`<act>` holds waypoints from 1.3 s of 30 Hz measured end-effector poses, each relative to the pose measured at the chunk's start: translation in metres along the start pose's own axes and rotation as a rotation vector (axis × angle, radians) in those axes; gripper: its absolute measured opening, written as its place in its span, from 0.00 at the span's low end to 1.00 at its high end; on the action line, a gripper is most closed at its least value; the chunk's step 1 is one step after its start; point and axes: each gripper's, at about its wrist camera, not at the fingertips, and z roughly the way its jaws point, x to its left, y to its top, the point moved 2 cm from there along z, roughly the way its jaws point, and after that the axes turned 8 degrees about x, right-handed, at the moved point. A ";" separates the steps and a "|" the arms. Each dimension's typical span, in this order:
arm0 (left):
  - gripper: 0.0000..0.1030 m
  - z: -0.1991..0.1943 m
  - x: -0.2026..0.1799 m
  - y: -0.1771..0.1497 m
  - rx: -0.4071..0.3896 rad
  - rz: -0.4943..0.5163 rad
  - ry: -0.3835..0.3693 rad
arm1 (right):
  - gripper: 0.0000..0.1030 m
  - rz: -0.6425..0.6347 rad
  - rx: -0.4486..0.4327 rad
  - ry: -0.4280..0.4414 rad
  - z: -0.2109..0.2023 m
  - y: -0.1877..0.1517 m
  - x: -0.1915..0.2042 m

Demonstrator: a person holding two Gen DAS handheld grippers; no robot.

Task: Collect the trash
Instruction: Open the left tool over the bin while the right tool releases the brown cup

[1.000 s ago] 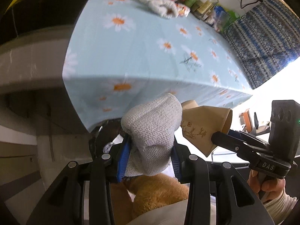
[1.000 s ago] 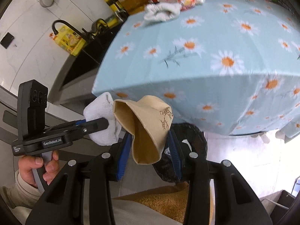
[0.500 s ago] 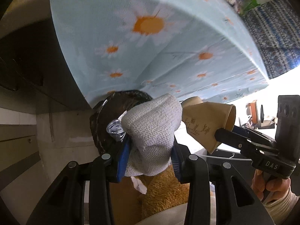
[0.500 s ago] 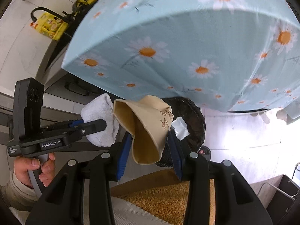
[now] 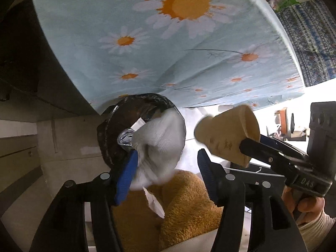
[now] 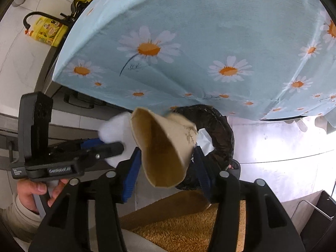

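Note:
My left gripper (image 5: 167, 163) has its jaws spread, and a crumpled white paper towel (image 5: 159, 140) sits blurred between them, touching the left blue pad (image 5: 126, 176) and apart from the right one, over the black-bagged trash bin (image 5: 117, 130). My right gripper (image 6: 166, 163) also has its jaws spread, and a crushed tan paper cup (image 6: 161, 147) is blurred between them above the same bin (image 6: 220, 130). The cup also shows in the left wrist view (image 5: 229, 134). The towel shows white in the right wrist view (image 6: 113, 128).
The bin stands on the floor under the edge of a table with a light blue daisy cloth (image 5: 168, 42). Foil and paper lie inside the bin (image 5: 126, 138). A yellow bottle (image 6: 46, 33) stands on a counter at the left. An orange fuzzy cloth (image 5: 184, 205) lies below the grippers.
Both grippers have dropped from table height to just over the bin. Both sets of jaws have spread, and the towel and the cup are now loose and blurred.

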 end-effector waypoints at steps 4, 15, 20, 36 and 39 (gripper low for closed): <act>0.56 -0.003 -0.001 -0.001 0.001 -0.003 0.002 | 0.51 0.015 -0.022 0.003 -0.008 0.004 -0.002; 0.56 -0.017 0.002 -0.003 -0.018 -0.009 0.001 | 0.53 0.021 -0.047 0.014 -0.019 0.004 0.002; 0.56 -0.025 0.000 -0.004 -0.027 -0.004 -0.009 | 0.53 0.015 -0.054 0.012 -0.023 0.002 0.007; 0.56 -0.085 -0.020 -0.006 -0.148 0.065 -0.017 | 0.66 -0.027 -0.158 0.006 -0.074 -0.001 0.040; 0.56 -0.098 -0.028 -0.007 -0.173 0.094 -0.018 | 0.66 -0.040 -0.195 -0.003 -0.088 -0.001 0.047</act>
